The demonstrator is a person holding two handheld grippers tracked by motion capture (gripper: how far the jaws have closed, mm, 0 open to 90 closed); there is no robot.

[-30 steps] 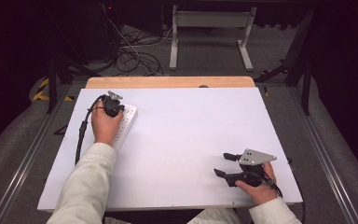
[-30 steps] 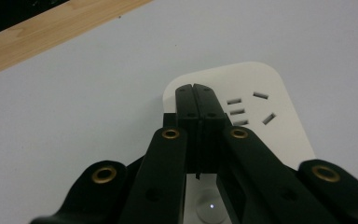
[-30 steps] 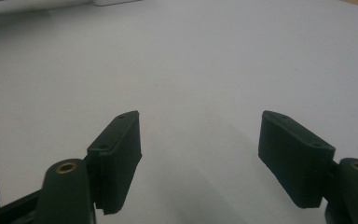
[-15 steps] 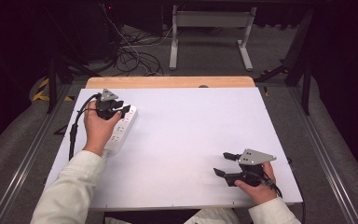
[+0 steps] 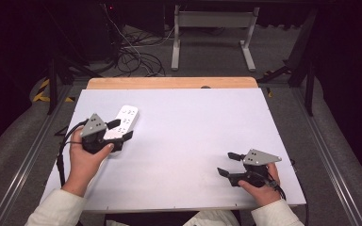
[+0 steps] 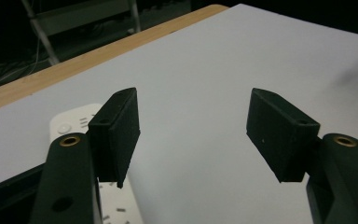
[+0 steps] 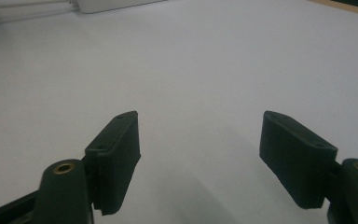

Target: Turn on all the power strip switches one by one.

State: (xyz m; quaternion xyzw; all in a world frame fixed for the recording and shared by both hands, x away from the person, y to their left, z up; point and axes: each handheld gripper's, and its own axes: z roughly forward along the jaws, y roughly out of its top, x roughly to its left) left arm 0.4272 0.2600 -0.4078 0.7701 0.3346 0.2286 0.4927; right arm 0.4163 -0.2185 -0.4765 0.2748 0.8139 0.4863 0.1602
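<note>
In the high view a long white plastic power strip (image 5: 122, 123) lies flat on the white-topped table (image 5: 193, 136), toward the left of the frame and slanted so its far end points to the upper right. The left gripper (image 5: 121, 131) sits at the strip's near end, its jaws spread wide and closed on nothing. The near end passes under the gripper body, so whether a jaw touches the strip cannot be told from above. That placement suggests the hand is lining up on the strip's end, probably because the narrow end gives the jaws something they can span.

The right gripper (image 5: 225, 164) rests low at the lower right of the high view, well apart from the strip, its jaws likewise wide apart and empty. It looks parked, leaving the work to the other hand.

The left gripper view adds what the high view hides: the strip (image 6: 81, 123) lies at the lower left of that frame, running behind and below the left-hand jaw rather than between the two, so the gap between the jaws frames bare table. Its round button and socket slots can be made out there. The right gripper view shows bare table between the open jaws, with a pale object, likely the strip's edge (image 7: 112, 4), at the upper left of its frame.
</note>
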